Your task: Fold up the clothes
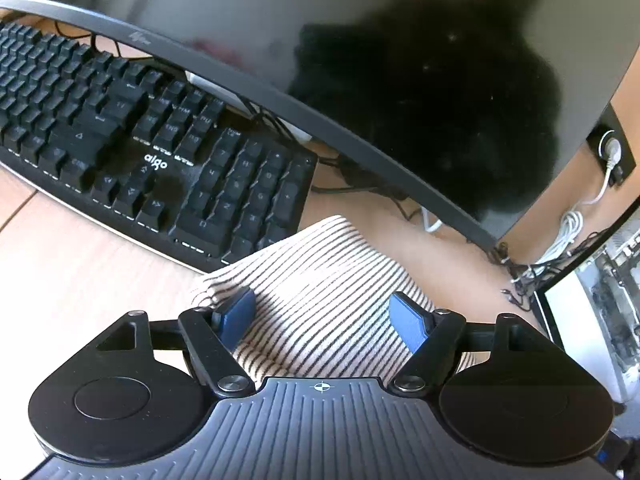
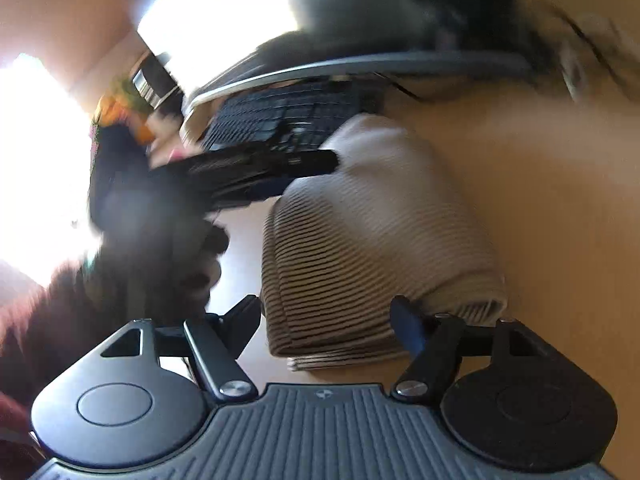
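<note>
While the striped garment [image 2: 372, 240] lies on the table [image 2: 540, 184] as a compact, layered bundle with stacked edges showing at its near end, the fold looks close to finished; judged step: final tidy or release of the bundle. Garment sits just in front of the black keyboard [image 1: 132, 128], one far corner touching or overlapping the keyboard's near edge (contact not certain), below the dark monitor [image 1: 400, 80]. Left hand-held gripper [image 1: 326, 316]: blue pads spread wide, striped cloth beneath and between them, nothing pinched; whether the pads touch the fabric cannot be told. It points forward and down toward the keyboard and screen. Right hand-held gripper [image 2: 328, 320]: fingers likewise spread, straddling the near end of the bundle, its right pad just beside or against the thick folded edge; no grip evident. Right view is motion-blurred (fast movement likely). In that view the left hand-held gripper reaches in from the left over the garment's far part, held by a dark-gloved hand [image 2: 160, 236] with a dark red sleeve. Next move, if another fold is wanted: close on the near stacked edge through all layers, lift low, carry toward the keyboard side without dragging the bundle into the keys. Otherwise, withdraw both clear.
</note>
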Demonstrator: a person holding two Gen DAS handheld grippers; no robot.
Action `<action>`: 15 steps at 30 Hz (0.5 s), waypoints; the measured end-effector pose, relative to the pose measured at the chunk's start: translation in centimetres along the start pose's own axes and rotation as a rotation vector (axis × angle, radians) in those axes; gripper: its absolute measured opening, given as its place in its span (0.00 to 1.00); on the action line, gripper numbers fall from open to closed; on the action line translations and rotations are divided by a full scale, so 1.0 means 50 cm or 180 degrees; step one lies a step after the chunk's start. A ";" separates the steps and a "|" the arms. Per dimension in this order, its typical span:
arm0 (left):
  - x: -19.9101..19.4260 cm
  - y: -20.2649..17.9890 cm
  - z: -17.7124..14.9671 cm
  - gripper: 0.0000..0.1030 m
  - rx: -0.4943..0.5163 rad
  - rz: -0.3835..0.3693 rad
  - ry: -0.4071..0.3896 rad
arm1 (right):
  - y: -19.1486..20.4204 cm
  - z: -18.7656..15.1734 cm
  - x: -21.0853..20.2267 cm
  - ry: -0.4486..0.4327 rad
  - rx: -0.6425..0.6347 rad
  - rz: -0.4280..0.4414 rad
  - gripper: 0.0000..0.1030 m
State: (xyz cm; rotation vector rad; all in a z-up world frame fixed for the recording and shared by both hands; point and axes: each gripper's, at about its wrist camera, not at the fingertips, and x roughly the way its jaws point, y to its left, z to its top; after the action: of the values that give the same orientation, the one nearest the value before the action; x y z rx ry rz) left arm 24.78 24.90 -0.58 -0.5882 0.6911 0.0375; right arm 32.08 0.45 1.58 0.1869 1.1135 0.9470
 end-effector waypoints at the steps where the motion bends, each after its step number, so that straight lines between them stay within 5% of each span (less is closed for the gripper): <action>1: -0.001 0.001 0.001 0.77 0.0006 -0.0012 0.0005 | -0.009 -0.003 0.003 -0.0015 0.0132 -0.0010 0.72; 5: 0.000 0.006 0.006 0.77 0.0018 -0.0051 0.0043 | -0.035 -0.008 -0.008 -0.0253 0.0655 -0.0046 0.72; 10: -0.003 0.005 0.008 0.77 0.0074 -0.0064 0.0074 | -0.070 -0.025 -0.076 -0.0430 0.0732 -0.0203 0.72; 15: 0.000 0.005 0.007 0.77 0.0081 -0.0057 0.0072 | -0.138 -0.027 -0.048 -0.0593 0.1263 -0.0275 0.44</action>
State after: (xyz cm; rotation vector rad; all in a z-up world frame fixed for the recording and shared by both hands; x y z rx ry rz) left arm 24.93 25.27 -0.49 -0.5711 0.7072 0.0055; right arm 34.53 -5.93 -1.32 0.5355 1.1174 0.6106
